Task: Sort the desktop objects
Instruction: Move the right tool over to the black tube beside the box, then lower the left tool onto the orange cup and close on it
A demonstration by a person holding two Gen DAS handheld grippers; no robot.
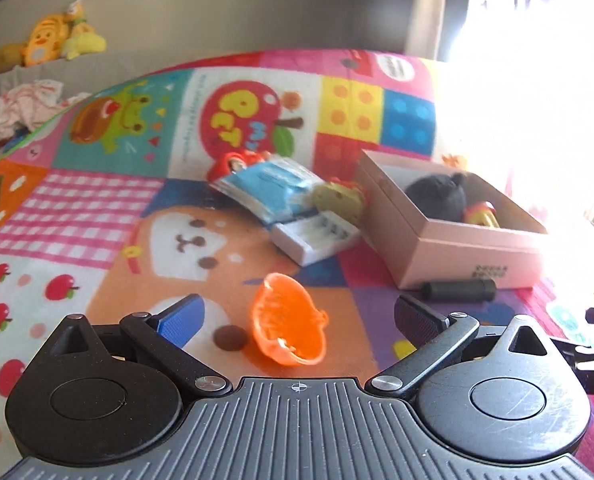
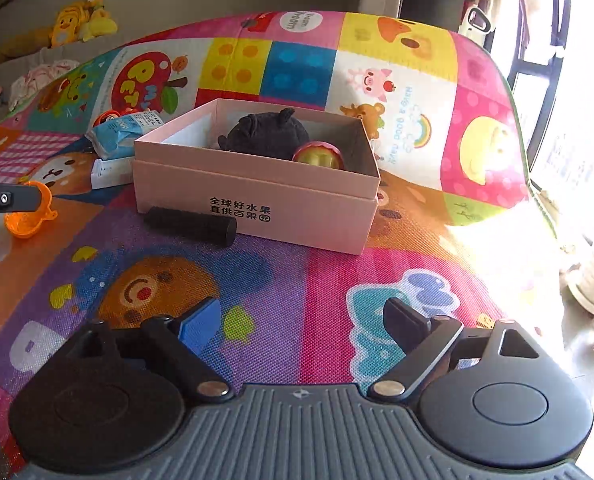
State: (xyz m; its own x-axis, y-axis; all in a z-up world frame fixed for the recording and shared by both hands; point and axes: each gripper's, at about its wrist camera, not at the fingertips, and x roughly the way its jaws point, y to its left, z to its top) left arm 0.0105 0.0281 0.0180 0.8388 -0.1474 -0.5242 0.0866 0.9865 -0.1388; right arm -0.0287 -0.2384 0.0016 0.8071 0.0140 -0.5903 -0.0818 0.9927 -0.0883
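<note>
In the left wrist view, your left tongs are released, the blue pad and the black pad spread wide, and an orange plastic cup lies tipped on its side on the patterned play mat directly between them, touching neither as far as can be seen. The cup's open mouth faces down and toward you, its rounded bottom away toward the mat's far edge, so its axis runs roughly along your tongs; a small tab sticks out on its right. To take it well, I would lower until the pads flank the widest part of the wall, then close gently, since thin plastic will likely flex or squirt out. Farther right sits the open pink box, holding a black plush toy and a red and yellow toy. A black cylinder lies just against the box's near wall, its long axis running left to right along that wall. A white charger and a blue packet lie left of the box. In the right wrist view, your right tongs are also released and hold nothing, hovering over bare mat near its near edge. The pink box is ahead, the black cylinder along its front wall, and the orange cup shows far left, partly hidden by the other tool.
</note>
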